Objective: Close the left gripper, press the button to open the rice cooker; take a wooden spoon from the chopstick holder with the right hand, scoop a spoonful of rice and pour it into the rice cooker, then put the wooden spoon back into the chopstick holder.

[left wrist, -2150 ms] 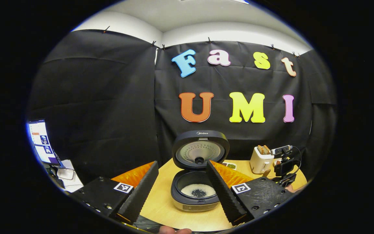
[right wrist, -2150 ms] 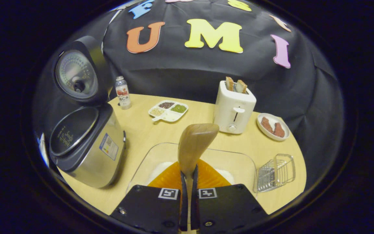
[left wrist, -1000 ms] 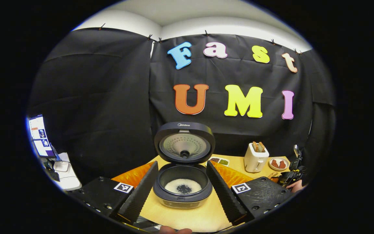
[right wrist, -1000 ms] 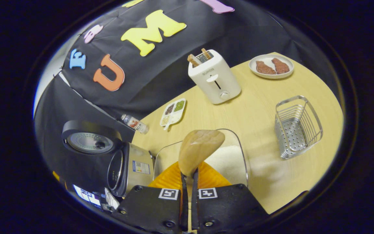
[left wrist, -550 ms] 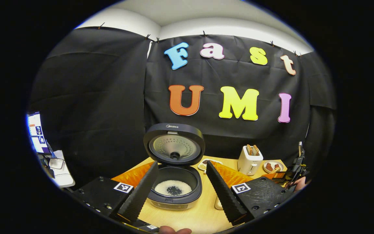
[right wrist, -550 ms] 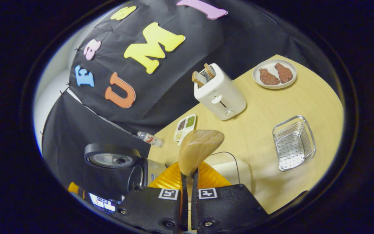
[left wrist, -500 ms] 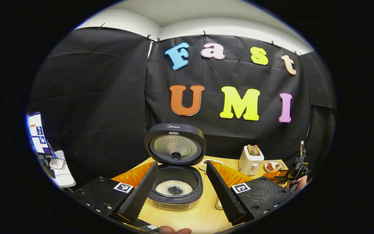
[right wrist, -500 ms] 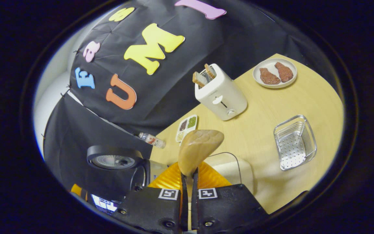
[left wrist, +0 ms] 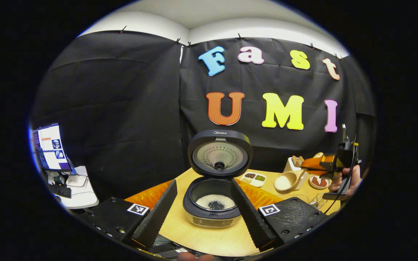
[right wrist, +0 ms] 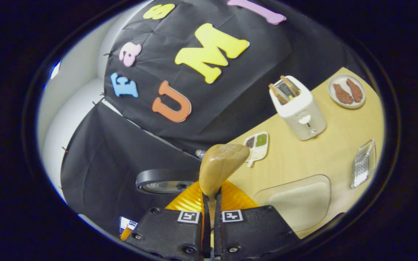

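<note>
The rice cooker (left wrist: 212,217) stands open, lid (left wrist: 220,154) upright, with white rice and a dark patch of grains in its pot. My left gripper (left wrist: 203,183) is open in front of it, one finger on each side of the pot, holding nothing. To the cooker's right, a hand (left wrist: 343,179) holds my right gripper (left wrist: 319,163) above the table. It is shut on the wooden spoon (left wrist: 285,181), whose bowl carries white rice. In the right gripper view, the right gripper (right wrist: 210,197) pinches the spoon (right wrist: 221,165) by its handle above the cooker lid (right wrist: 167,183).
A glass dish of rice (right wrist: 299,201) lies below the right gripper. A wire chopstick holder (right wrist: 363,163), a white toaster (right wrist: 298,107), a plate of meat (right wrist: 347,90) and a divided grain tray (right wrist: 256,145) sit on the wooden table (right wrist: 325,148). A monitor (left wrist: 51,146) stands far left.
The right gripper has risen from the rice dish with the loaded spoon and swung toward the cooker, rolling its view. The left gripper stays open and has shifted only slightly.
</note>
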Available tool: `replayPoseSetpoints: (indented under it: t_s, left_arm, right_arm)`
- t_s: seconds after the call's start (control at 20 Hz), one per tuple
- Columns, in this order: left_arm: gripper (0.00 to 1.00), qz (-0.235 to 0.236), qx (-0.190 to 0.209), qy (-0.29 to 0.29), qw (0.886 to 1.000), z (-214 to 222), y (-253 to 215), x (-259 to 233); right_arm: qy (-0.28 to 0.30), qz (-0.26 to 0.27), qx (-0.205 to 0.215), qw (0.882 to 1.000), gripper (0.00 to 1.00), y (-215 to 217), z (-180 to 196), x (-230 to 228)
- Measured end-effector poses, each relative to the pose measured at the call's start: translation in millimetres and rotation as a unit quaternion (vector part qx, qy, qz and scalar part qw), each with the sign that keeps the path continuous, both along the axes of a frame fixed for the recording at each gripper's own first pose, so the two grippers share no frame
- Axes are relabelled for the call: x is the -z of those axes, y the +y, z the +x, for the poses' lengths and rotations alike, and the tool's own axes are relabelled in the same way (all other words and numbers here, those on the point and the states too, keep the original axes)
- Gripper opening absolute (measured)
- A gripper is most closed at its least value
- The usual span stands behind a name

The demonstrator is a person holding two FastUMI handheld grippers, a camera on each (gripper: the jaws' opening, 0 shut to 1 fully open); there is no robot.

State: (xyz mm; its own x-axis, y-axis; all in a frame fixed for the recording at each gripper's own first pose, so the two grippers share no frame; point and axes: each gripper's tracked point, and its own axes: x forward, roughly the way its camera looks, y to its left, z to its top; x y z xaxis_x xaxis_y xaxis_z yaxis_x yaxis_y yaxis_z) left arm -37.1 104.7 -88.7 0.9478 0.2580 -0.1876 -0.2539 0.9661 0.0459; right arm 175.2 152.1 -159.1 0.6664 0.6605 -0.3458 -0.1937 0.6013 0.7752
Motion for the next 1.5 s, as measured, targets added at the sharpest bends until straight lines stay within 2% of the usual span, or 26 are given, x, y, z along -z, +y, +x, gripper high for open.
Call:
replayPoseSetpoints:
  t_s: [0.25, 0.45, 0.8, 0.95, 1.5]
  left_arm:
    - [0.95, -0.017, -0.034, -0.001, 0.999, -27.7, 34.2, 6.0]
    - [0.95, -0.037, -0.063, -0.004, 0.997, -48.6, 55.7, 7.3]
    - [0.95, -0.036, -0.076, -0.004, 0.997, -61.0, 67.4, 8.3]
    - [0.95, -0.031, -0.081, -0.011, 0.996, -63.6, 73.0, 4.4]
    - [0.95, -0.041, -0.103, -0.013, 0.994, -65.4, 91.8, 6.3]
  right_arm:
    - [-0.029, -0.024, -0.056, 0.998, 0.09, 84.4, 1.2, -18.5]
    - [-0.055, -0.074, -0.07, 0.993, 0.09, 121.5, 7.2, -10.0]
    - [-0.095, -0.176, -0.082, 0.976, 0.09, 139.4, 7.4, 25.7]
    - [-0.122, -0.22, -0.09, 0.964, 0.09, 149.7, 5.1, 37.6]
    - [-0.169, -0.27, -0.113, 0.941, 0.09, 175.0, 8.5, 45.3]
